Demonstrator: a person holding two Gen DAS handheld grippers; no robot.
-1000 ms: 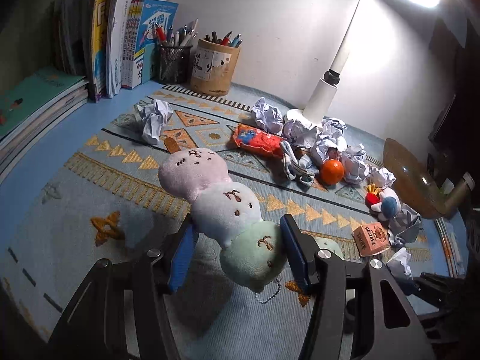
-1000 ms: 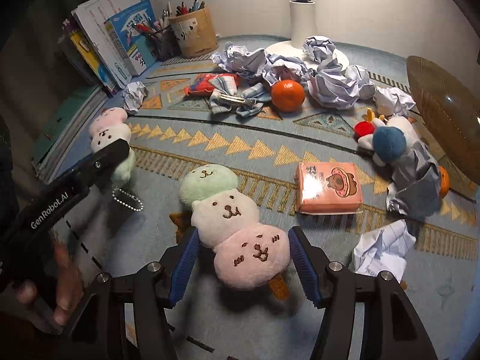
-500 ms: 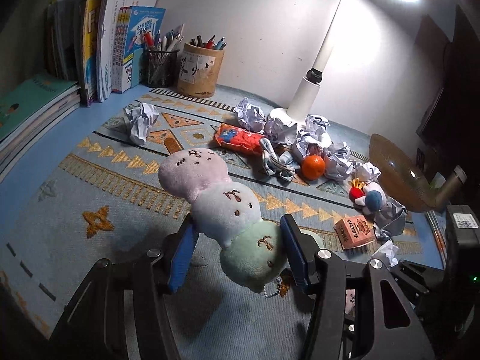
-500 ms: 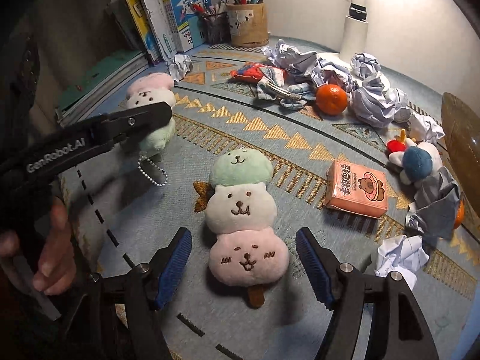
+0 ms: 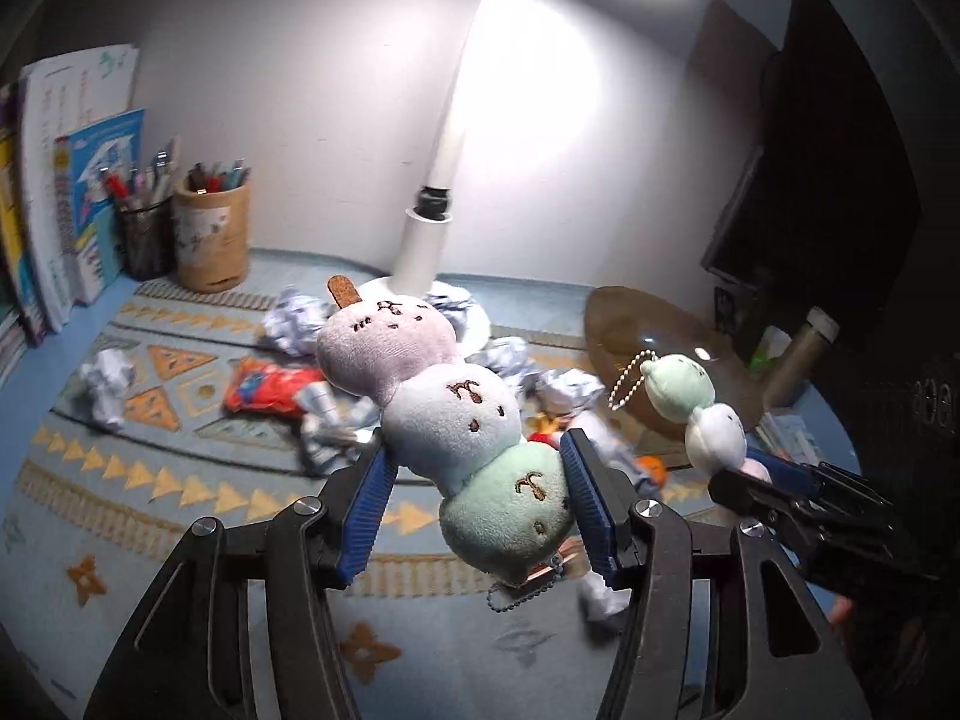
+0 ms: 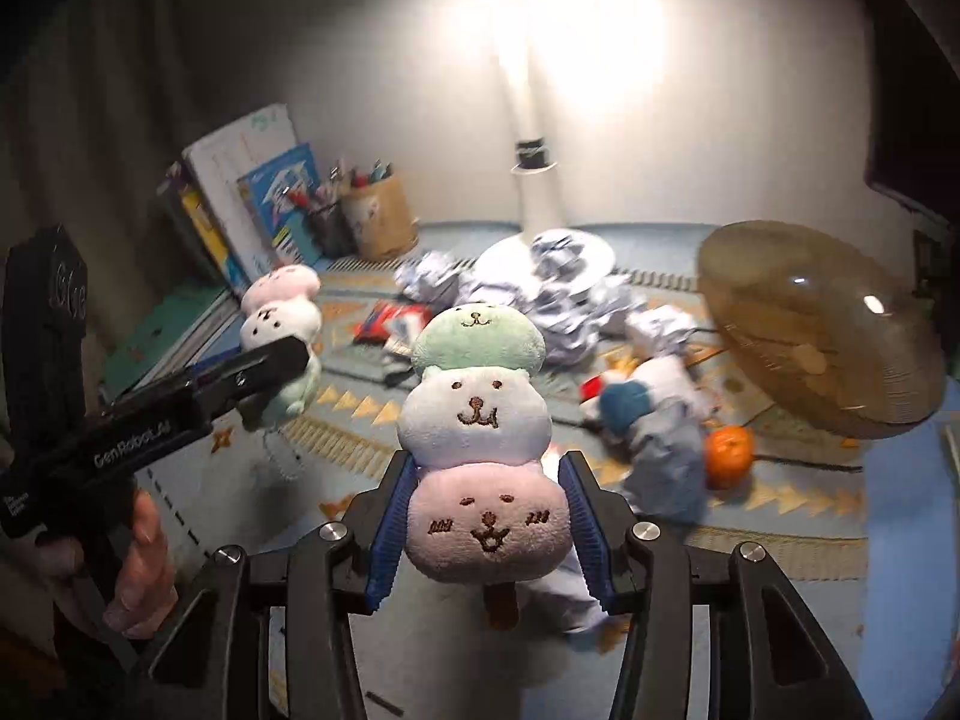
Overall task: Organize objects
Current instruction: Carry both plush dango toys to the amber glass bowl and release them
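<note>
Holding two plush toys aloft above the rug (image 5: 180, 540), left gripper (image 5: 480, 516) clamped on one toy (image 5: 444, 408) by its green end, right gripper (image 6: 486, 534) on the other toy (image 6: 480, 420) by its pink end, both pointing toward the basket (image 6: 810, 330) at right.

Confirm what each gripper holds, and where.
Left gripper: three-ball dango plush, clamped at its green end. Right gripper: matching second plush, clamped at its pink end.

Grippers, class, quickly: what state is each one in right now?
Left gripper: closed on a dango plush, green end.
Right gripper: closed on a second dango plush, pink end.
</note>
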